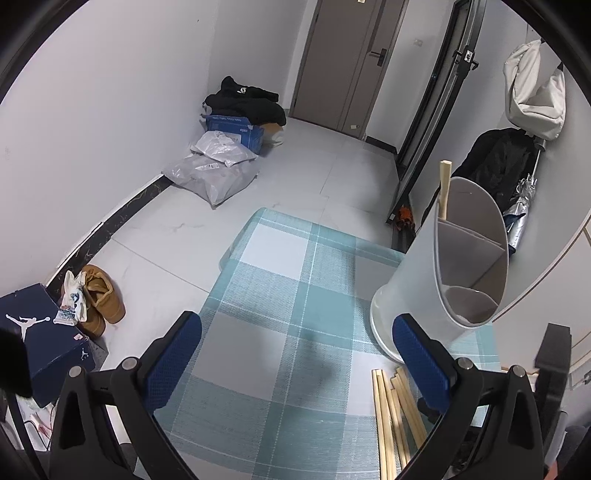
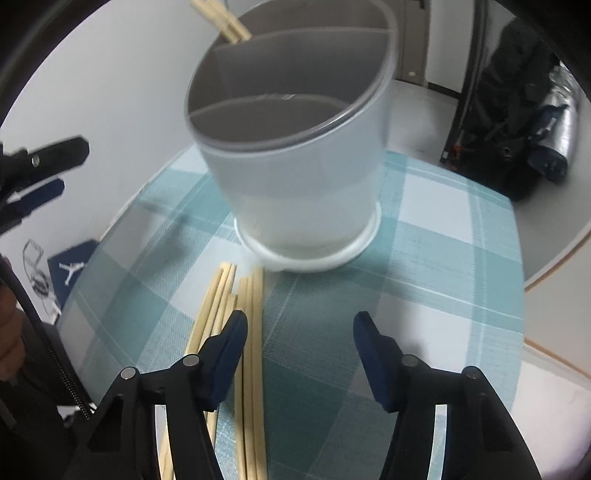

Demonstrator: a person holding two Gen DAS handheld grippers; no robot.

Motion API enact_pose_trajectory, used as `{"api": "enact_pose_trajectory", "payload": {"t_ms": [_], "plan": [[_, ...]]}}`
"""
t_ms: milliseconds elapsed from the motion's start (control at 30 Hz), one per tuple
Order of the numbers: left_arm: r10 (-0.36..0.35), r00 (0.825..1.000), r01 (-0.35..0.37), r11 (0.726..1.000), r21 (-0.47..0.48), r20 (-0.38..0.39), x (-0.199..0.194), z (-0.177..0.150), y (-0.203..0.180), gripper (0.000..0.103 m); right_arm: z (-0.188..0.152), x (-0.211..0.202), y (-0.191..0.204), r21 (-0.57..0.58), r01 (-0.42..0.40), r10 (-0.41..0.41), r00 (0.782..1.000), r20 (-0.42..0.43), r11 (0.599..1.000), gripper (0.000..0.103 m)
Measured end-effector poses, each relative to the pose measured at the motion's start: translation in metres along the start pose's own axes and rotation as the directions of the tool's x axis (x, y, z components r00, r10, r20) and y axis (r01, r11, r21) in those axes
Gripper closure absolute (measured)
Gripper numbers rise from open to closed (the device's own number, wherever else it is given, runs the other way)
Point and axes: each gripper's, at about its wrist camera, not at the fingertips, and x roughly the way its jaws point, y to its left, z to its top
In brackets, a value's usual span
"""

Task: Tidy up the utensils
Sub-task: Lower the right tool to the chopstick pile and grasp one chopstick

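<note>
A white utensil holder (image 1: 406,295) (image 2: 295,184) with grey inner dividers stands on the teal plaid tablecloth (image 1: 277,295) (image 2: 443,277). Chopsticks (image 1: 445,181) (image 2: 221,18) stick out of its far compartment. Several loose wooden chopsticks (image 1: 395,413) (image 2: 253,332) lie on the cloth in front of the holder. My right gripper (image 2: 301,319) hovers low over them, open, its left finger (image 2: 229,350) over the bundle with a few sticks just inside it; the pads press on nothing. My left gripper (image 1: 295,325) is open and empty, left of the holder.
The table's far edge drops to a tiled floor. On that floor are a navy shoe box (image 1: 40,332), brown shoes (image 1: 101,299), plastic bags (image 1: 218,170) and a blue carton by the wall. Dark clothes and a silver umbrella (image 1: 517,210) are at the right.
</note>
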Motion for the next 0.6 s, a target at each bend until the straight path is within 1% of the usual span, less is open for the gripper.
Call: {"api": "enact_pose_trajectory", "payload": {"t_ms": [67, 133, 267, 333, 500, 567, 600], "plan": [[-0.001, 1.0, 0.001, 1.0, -0.003, -0.002, 0.0, 0.002, 0.002, 0.001, 0.0, 0.005, 0.005, -0.03, 0.018, -0.018, 1.0, -0.015, 0.999, 0.05], [0.0, 1.0, -0.001, 1.0, -0.005, -0.004, 0.0, 0.002, 0.003, 0.001, 0.0, 0.012, 0.009, -0.057, 0.041, -0.043, 0.999, -0.033, 0.998, 0.06], [0.003, 1.0, -0.003, 1.0, -0.014, -0.002, -0.001, 0.004, 0.006, 0.001, 0.0, 0.012, 0.014, -0.098, 0.068, -0.07, 0.997, -0.017, 0.993, 0.063], [0.003, 1.0, -0.003, 1.0, -0.016, -0.002, -0.001, 0.004, 0.007, 0.001, 0.0, 0.012, 0.014, -0.098, 0.064, -0.066, 0.998, -0.017, 0.993, 0.065], [0.004, 1.0, -0.004, 1.0, -0.021, 0.0, -0.002, 0.004, 0.008, 0.001, 0.003, 0.014, 0.018, -0.105, 0.048, -0.05, 0.999, -0.018, 0.993, 0.065], [0.004, 1.0, -0.004, 1.0, -0.025, -0.002, -0.002, 0.004, 0.01, 0.001, 0.003, 0.018, 0.019, -0.115, 0.053, -0.057, 0.998, -0.038, 0.992, 0.068], [0.005, 1.0, -0.005, 1.0, -0.026, -0.003, -0.002, 0.004, 0.01, 0.001, 0.003, 0.018, 0.02, -0.114, 0.055, -0.058, 0.998, -0.024, 0.992, 0.069]]}}
